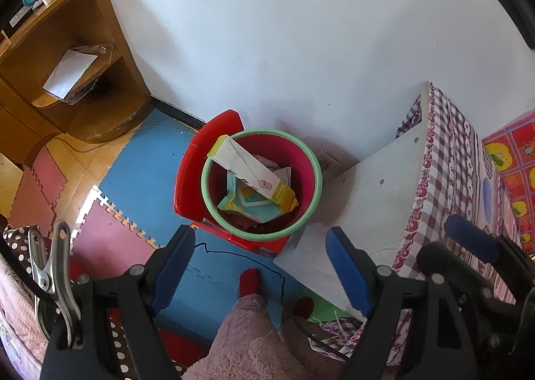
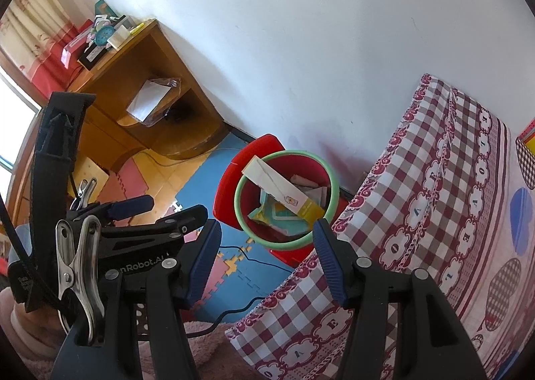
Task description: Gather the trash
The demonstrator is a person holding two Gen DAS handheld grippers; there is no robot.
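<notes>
A red bin with a green rim (image 1: 267, 131) stands on the floor by the wall. It holds a long white and yellow carton (image 1: 249, 170) that leans on the rim, and several flat packets (image 1: 250, 203). My left gripper (image 1: 260, 268) hangs above the near side of the bin, open, with nothing between its blue pads. In the right wrist view the bin's rim (image 2: 287, 153) and the carton (image 2: 284, 194) show just past my right gripper (image 2: 267, 258), which is also open and empty. The left gripper (image 2: 160, 211) shows at the left there.
A red plastic seat (image 1: 187, 176) sits against the bin. A bed with a checked cover (image 2: 434, 179) and white side board (image 1: 367, 199) is to the right, a wooden desk (image 1: 77, 55) to the left. A cable (image 2: 247, 254) crosses the foam mats (image 1: 147, 166). A person's red-socked foot (image 1: 249, 281) is below.
</notes>
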